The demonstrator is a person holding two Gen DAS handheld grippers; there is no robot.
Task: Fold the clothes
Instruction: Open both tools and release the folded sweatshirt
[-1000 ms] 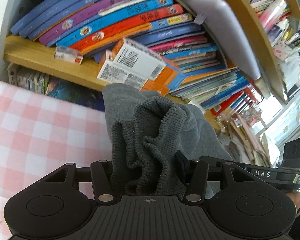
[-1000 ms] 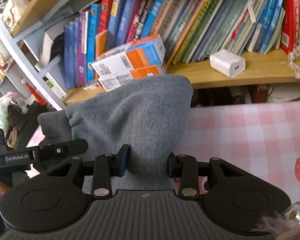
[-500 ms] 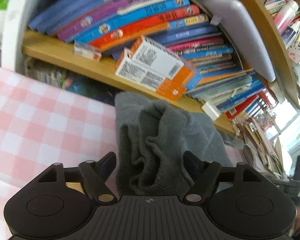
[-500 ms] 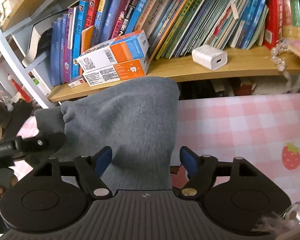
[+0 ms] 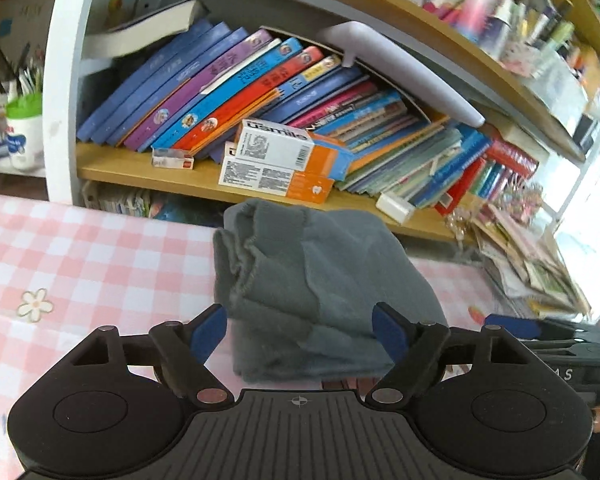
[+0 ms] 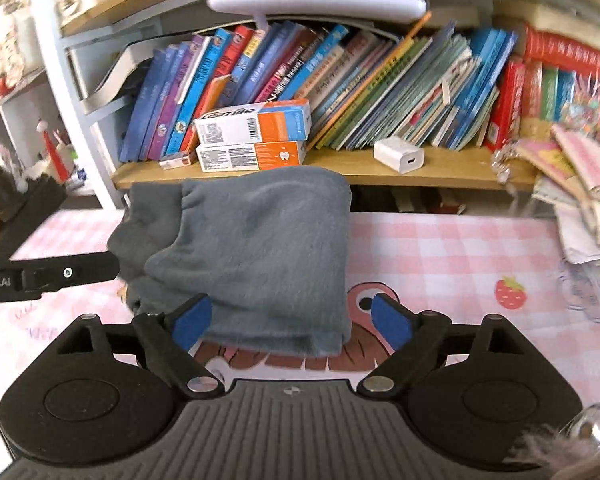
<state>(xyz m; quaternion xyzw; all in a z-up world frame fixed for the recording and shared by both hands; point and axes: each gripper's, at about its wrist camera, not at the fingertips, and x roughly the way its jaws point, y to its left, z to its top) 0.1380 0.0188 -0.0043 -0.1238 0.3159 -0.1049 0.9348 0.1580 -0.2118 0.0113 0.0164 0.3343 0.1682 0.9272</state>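
Folded grey garment (image 5: 320, 280) is lying on the pink checked tablecloth (image 5: 80, 260), bookshelf (image 6: 440, 168) behind; left gripper (image 5: 300, 332) and right gripper (image 6: 292, 320) are opening wide, gripping nothing.

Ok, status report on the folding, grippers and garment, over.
Left gripper and right gripper opening, nothing clamped. Grey garment folded in a bundle on the checked cloth. Nothing in the way.

L tongs (image 5: 300, 336) opening; grey garment (image 5: 316, 288) folded, released.
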